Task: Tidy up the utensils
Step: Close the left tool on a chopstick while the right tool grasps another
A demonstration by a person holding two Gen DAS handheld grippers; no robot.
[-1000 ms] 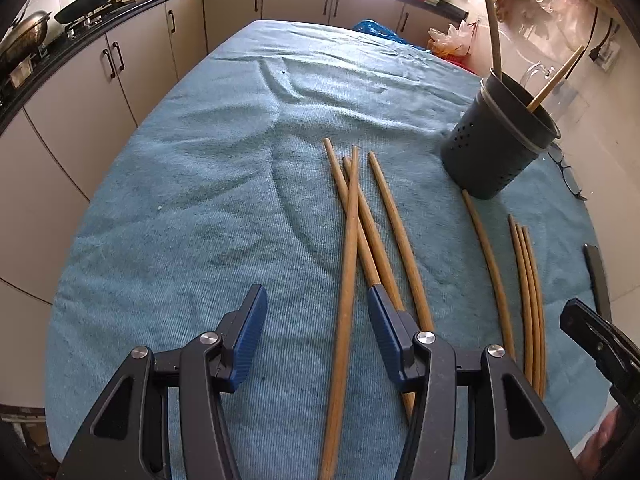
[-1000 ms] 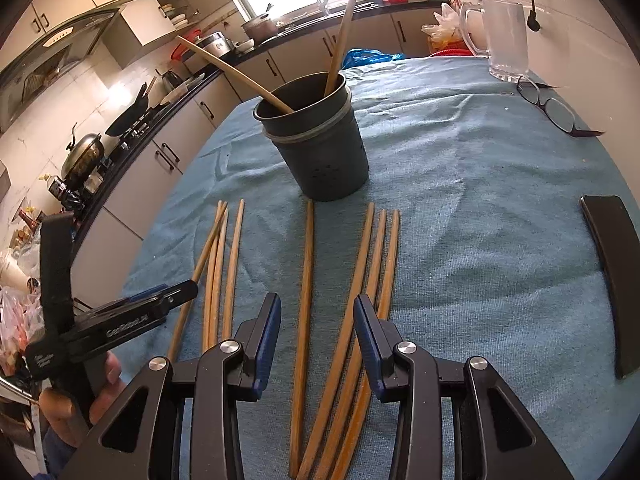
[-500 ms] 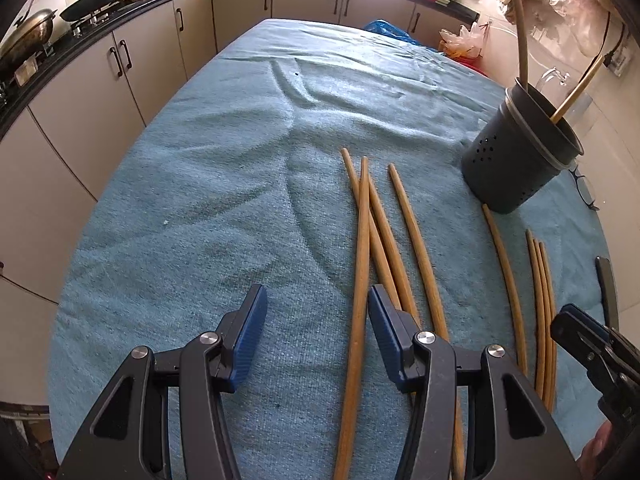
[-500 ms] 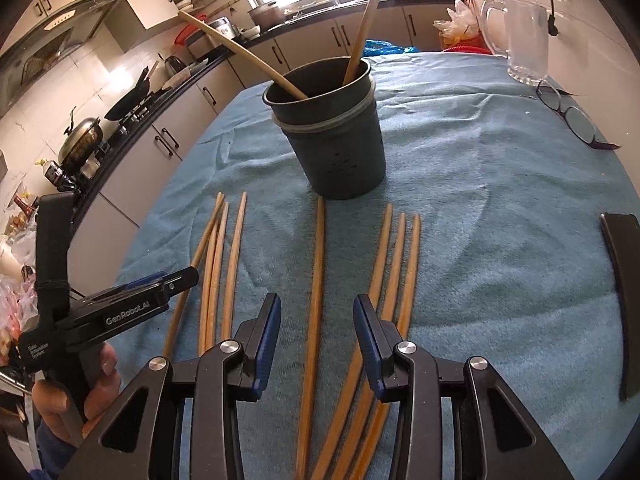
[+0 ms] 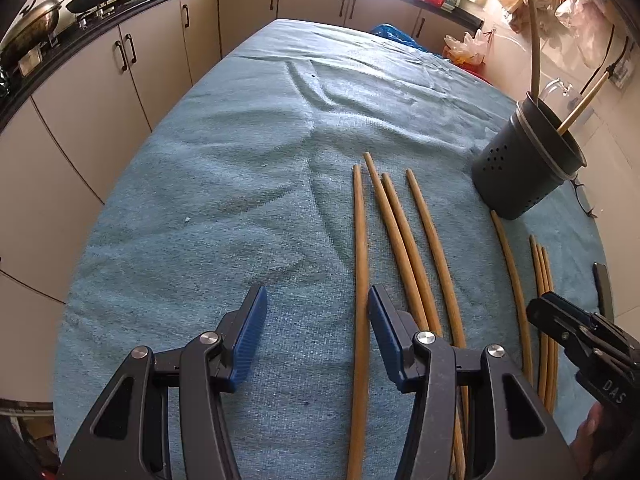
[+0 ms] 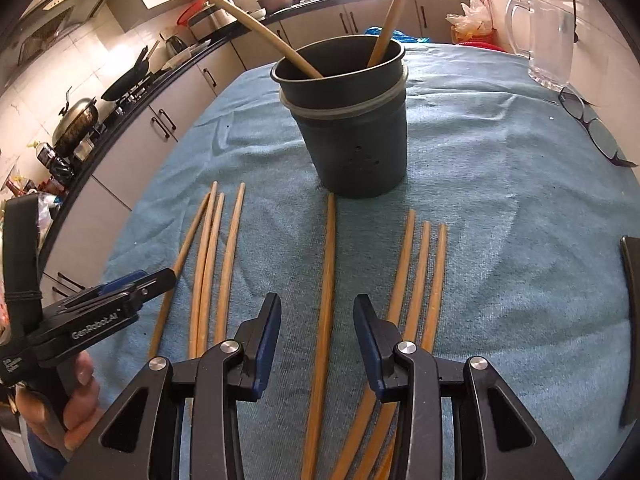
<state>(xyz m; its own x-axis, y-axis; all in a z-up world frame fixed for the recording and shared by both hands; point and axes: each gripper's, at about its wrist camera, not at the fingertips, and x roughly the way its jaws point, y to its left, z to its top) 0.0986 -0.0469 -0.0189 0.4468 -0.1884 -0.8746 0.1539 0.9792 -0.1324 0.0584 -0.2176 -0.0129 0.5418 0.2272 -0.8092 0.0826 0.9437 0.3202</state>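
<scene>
Several wooden chopsticks lie side by side on the blue cloth [image 5: 240,200]. A dark perforated holder [image 6: 352,132] [image 5: 524,164] stands upright behind them with two sticks in it. My left gripper [image 5: 316,320] is open just above the cloth. The leftmost chopstick [image 5: 360,264] runs between its jaws, close to the right pad. My right gripper [image 6: 316,320] is open too, and a single chopstick [image 6: 329,248] lies centred between its pads. Neither gripper presses on a stick. A group of three chopsticks [image 6: 424,272] lies to the right of that one.
Eyeglasses [image 6: 592,128] and a clear glass jug [image 6: 548,36] sit at the far right of the table. A flat black object [image 6: 632,320] lies at the right edge. Kitchen cabinets [image 5: 100,92] run along the left, beyond the table's edge.
The right gripper has moved toward the holder, and the single chopstick is now centred between its jaws. In the left wrist view, the leftmost chopstick crossed its neighbours; now it lies beside them.
</scene>
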